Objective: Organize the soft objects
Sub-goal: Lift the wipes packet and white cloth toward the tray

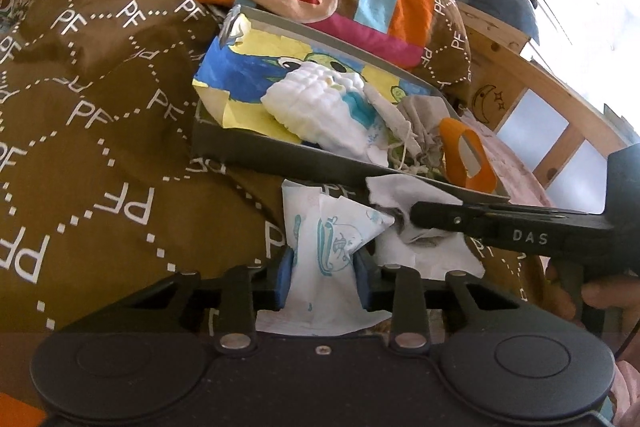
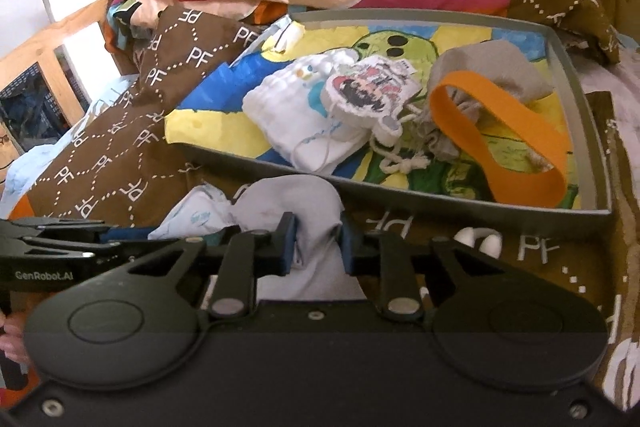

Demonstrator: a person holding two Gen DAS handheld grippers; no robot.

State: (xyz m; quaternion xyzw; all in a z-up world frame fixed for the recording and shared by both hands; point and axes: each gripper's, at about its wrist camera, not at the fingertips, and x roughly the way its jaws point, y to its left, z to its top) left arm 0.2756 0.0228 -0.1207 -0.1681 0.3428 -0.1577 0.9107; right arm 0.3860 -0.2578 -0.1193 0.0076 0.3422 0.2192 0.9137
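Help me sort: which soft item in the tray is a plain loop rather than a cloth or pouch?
The orange band, at the tray's right end: an open strip loop.

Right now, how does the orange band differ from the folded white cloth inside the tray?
The orange band is a plain open loop, standing partly on edge; the folded white cloth is a thick, quilted stack lying flat. The band sits at the right side of the tray beside a grey pouch; the cloth sits near the middle. The cloth carries small blue print; the band has none. Both are soft and already lie in the tray.
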